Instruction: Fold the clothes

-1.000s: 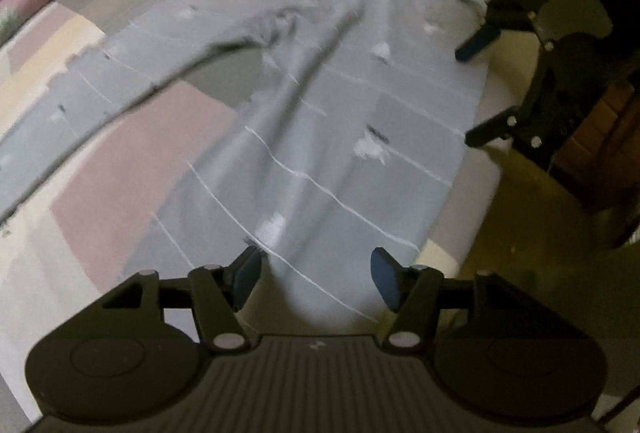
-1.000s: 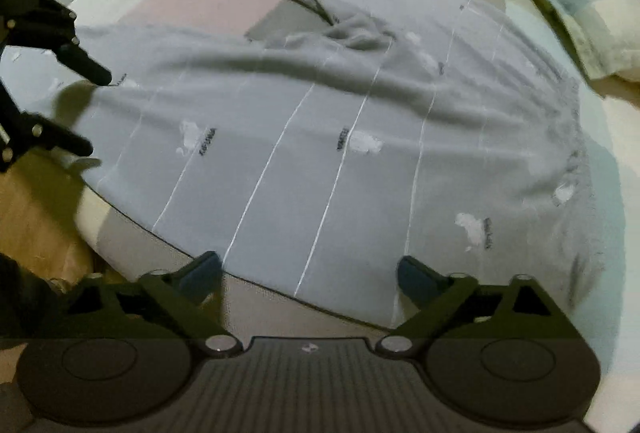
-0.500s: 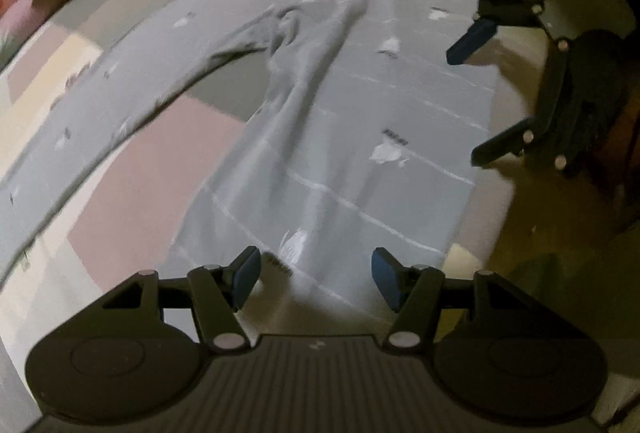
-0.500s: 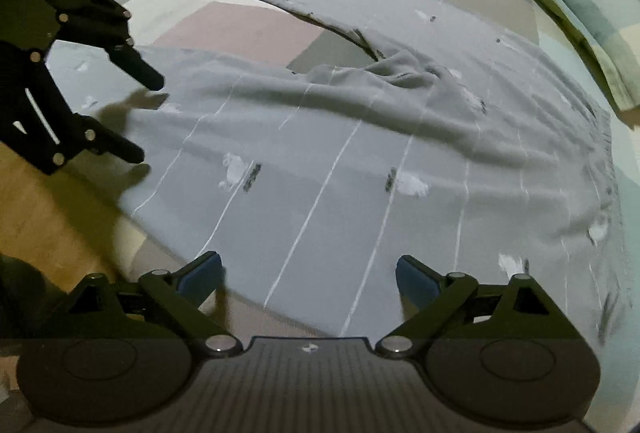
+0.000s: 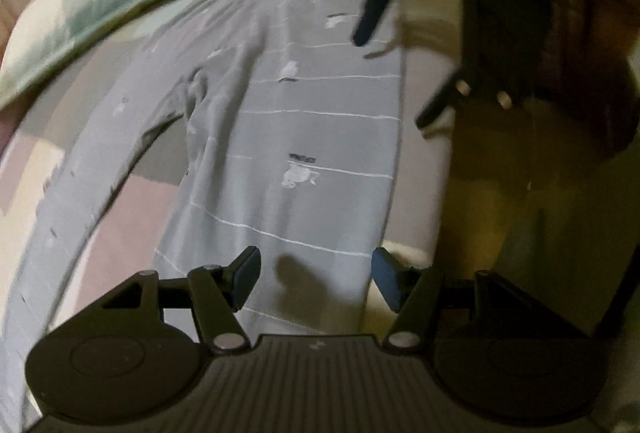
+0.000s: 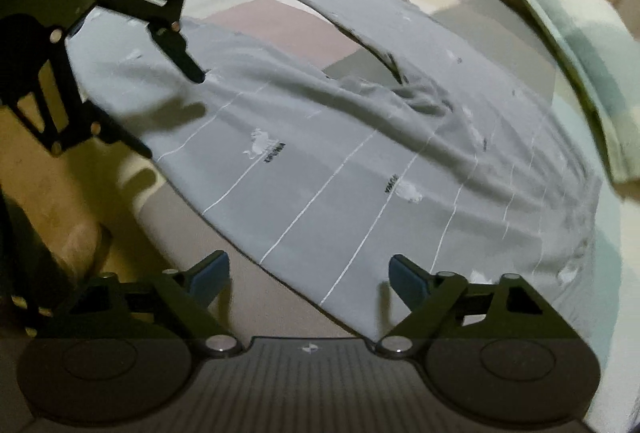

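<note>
Bedding: patchwork bedspread (image 6: 280,29) in pastel blocks, carrying 1 garment. Left gripper (image 5: 316,273) parted, empty, poised over the garment's near hem, likely to pinch it. Right gripper (image 6: 308,277), jaws just narrowing yet unclenched, nothing between, at the same hem. Grey garment (image 6: 360,169): soft knit, thin white stripes, sleeve spread, creased, awaiting folding. Pillow (image 6: 580,65) beyond the garment

Left gripper (image 5: 316,275): tilted steeply downward, fingers (image 5: 244,275) parted, nothing between them, pads clear of any contact. Right gripper (image 6: 309,277): likewise pitched downward, fingers (image 6: 408,279) spread wider than the left's; its jaws have just been closing slightly, with nothing gripped. Each gripper lies off to the side of the other's fingers.
</note>
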`<action>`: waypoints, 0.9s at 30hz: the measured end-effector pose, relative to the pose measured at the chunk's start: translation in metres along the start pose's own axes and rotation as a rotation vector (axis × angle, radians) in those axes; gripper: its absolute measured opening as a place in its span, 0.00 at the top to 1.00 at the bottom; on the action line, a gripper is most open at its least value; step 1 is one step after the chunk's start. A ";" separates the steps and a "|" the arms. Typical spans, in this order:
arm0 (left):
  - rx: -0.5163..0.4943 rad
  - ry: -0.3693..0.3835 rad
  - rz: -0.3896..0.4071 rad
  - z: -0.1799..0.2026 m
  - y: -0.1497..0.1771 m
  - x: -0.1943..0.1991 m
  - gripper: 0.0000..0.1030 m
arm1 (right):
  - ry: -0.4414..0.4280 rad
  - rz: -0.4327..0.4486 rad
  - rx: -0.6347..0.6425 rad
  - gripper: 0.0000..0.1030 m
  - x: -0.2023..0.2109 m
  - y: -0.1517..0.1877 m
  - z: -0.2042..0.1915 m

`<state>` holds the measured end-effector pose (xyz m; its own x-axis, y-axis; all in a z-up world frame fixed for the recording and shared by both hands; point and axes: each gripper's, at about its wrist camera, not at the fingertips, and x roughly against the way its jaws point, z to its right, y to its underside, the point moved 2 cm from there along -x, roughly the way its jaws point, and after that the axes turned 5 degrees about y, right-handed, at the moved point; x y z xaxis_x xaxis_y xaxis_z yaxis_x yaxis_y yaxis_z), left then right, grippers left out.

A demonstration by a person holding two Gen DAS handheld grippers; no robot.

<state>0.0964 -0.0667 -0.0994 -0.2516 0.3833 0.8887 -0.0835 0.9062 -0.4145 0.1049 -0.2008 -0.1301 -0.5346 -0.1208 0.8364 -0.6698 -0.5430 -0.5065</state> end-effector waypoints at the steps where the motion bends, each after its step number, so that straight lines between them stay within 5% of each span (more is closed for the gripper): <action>1: -0.030 -0.004 0.005 0.004 0.003 0.001 0.41 | -0.003 0.001 0.030 0.18 0.001 0.000 -0.003; 5: -0.096 -0.032 0.017 0.017 0.015 0.004 0.41 | -0.046 0.006 0.228 0.29 0.003 0.001 -0.029; 9: -0.061 -0.088 0.008 0.018 0.021 0.004 0.54 | -0.060 0.058 0.390 0.39 0.002 -0.011 -0.053; 14: -0.044 -0.121 -0.002 0.019 0.027 0.000 0.54 | -0.055 0.108 0.513 0.43 -0.013 -0.032 -0.072; 20: -0.142 -0.113 0.048 0.031 0.025 -0.003 0.56 | -0.069 0.168 0.662 0.44 -0.025 -0.050 -0.089; 23: -0.161 -0.111 0.057 0.032 0.024 -0.005 0.56 | -0.072 0.169 0.711 0.69 -0.028 -0.055 -0.092; 25: -0.117 -0.063 0.042 0.027 0.022 -0.004 0.67 | -0.103 0.145 0.718 0.85 -0.031 -0.059 -0.091; 27: -0.077 -0.008 0.023 0.024 0.019 -0.004 0.97 | -0.134 0.119 0.712 0.97 -0.030 -0.060 -0.090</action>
<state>0.0726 -0.0554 -0.1156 -0.2603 0.4028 0.8775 -0.0032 0.9084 -0.4180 0.1150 -0.0894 -0.1436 -0.4843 -0.2886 0.8260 -0.0894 -0.9228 -0.3748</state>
